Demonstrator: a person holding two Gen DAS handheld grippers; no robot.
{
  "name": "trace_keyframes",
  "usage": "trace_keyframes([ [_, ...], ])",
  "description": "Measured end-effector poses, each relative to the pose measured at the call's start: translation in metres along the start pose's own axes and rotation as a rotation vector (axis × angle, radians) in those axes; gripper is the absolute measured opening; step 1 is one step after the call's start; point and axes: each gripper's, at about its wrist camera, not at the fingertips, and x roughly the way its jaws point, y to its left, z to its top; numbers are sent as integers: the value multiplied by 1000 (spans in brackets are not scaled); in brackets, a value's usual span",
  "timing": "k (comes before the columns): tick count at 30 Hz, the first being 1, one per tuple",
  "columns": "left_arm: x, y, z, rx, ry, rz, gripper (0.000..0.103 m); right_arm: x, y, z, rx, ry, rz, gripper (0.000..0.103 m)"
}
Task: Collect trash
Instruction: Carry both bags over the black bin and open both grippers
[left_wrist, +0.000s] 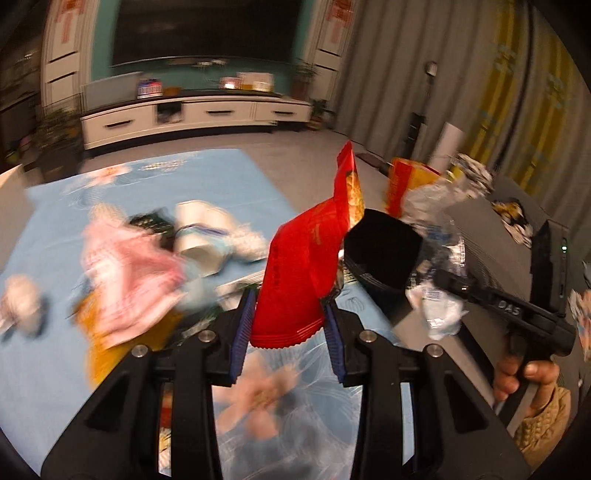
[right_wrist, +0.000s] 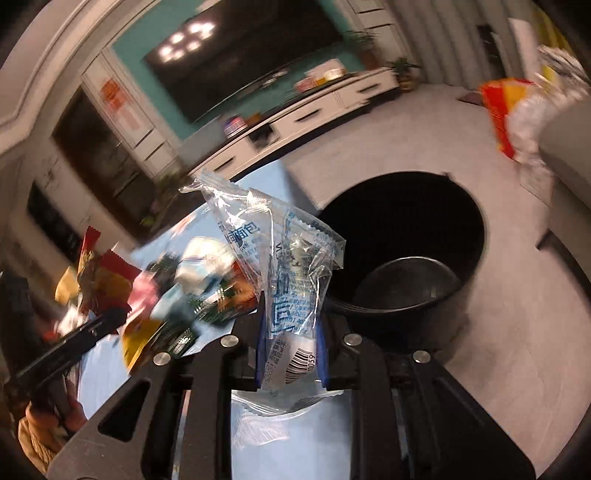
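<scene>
Beside the black bin:
left gripper: pinching red snack wrapper
right gripper: pinching clear bread wrapper

Table under a light blue cloth printed with pale pink blossoms, blurred in both wrist views. Lying on the cloth in a loose heap toward the middle — a pink-and-white wrapper, a white paper cup tipped on its side just beside it, a dark green packet partly underneath, an orange-yellow wrapper at the heap's near edge. Apart from the heap, near the cloth's left edge, a small whitish crumpled scrap. Beside the table, pale grey floor — carrying a black bin, round, open-topped, standing close against the table's edge.
</scene>
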Motion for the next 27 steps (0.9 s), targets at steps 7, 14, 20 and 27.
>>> trace_keyframes([
  [7, 79, -66, 37, 88, 75, -121, 38, 5, -51, 15, 111, -54, -91, 23],
  [14, 146, -102, 59, 121, 131, -151, 41, 19, -82, 36, 154, -86, -142, 26],
  [20, 175, -105, 63, 115, 160, -133, 70, 39, -101, 45, 180, -64, -171, 52],
  [27, 162, -99, 55, 118, 147, -122, 78, 38, -110, 43, 228, -59, -169, 61],
])
